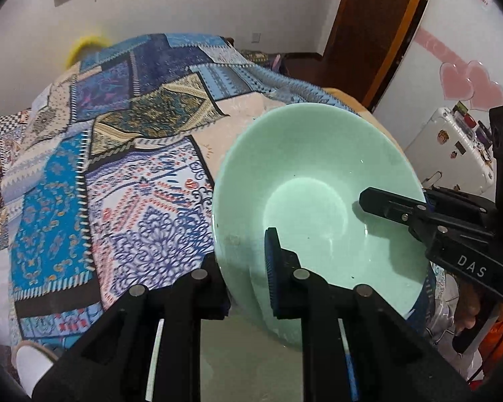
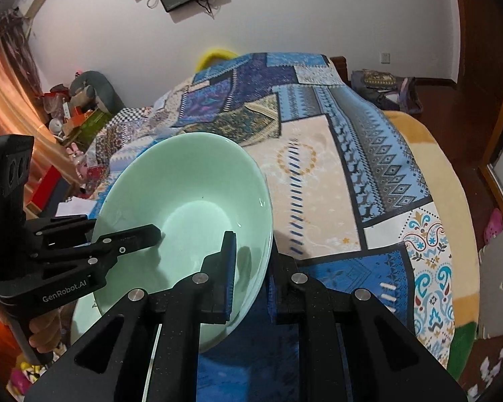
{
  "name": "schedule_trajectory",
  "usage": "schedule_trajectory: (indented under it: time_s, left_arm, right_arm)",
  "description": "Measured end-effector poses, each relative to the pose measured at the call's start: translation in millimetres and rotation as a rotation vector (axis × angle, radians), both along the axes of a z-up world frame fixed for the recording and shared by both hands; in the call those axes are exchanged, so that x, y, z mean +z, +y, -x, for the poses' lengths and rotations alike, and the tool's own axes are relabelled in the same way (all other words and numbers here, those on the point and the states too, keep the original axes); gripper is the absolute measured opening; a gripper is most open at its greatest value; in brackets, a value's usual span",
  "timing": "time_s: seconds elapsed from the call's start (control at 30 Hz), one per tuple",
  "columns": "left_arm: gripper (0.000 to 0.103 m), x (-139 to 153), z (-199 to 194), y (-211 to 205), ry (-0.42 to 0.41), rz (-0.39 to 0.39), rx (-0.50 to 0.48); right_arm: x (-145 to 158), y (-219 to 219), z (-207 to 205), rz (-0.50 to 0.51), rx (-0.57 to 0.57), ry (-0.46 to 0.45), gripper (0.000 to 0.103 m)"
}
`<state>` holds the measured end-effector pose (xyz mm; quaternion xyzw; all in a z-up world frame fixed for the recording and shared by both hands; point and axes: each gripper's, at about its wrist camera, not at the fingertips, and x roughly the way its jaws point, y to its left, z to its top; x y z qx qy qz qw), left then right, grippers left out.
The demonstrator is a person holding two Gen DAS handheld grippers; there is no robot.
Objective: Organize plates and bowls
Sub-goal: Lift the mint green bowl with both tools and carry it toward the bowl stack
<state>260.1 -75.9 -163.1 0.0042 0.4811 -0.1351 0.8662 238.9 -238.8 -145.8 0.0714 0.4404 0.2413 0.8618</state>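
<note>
A pale green bowl hangs tilted above a patchwork bedspread, carried by both grippers. My left gripper is shut on the bowl's near rim, with one blue pad inside and the other finger outside. In the right wrist view it clamps the bowl's left rim. My right gripper is shut on the opposite rim, pad inside the bowl. In the left wrist view it comes in from the right. A strip of another pale green dish shows below the bowl.
The bed fills the middle of both views. A white suitcase with stickers stands at the right, a white cup at the lower left. Cluttered boxes and toys lie left of the bed. Wooden floor runs along its right side.
</note>
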Motion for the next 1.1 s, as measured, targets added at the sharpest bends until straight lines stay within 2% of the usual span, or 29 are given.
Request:
schedule_trajectory:
  time_s: [0.6, 1.1]
  left_arm:
    - [0.016, 43.5, 86.4, 68.7, -0.107, 0.034, 0.084]
    - [0.016, 49.9, 149.3, 153.1, -0.146, 0.033, 0.229]
  right_arm:
    - [33.3, 61.0, 53.4, 0.009, 0.099, -0.054, 0.014]
    - [31.6, 136.4, 83.5, -0.031, 0.226, -0.056, 0.014]
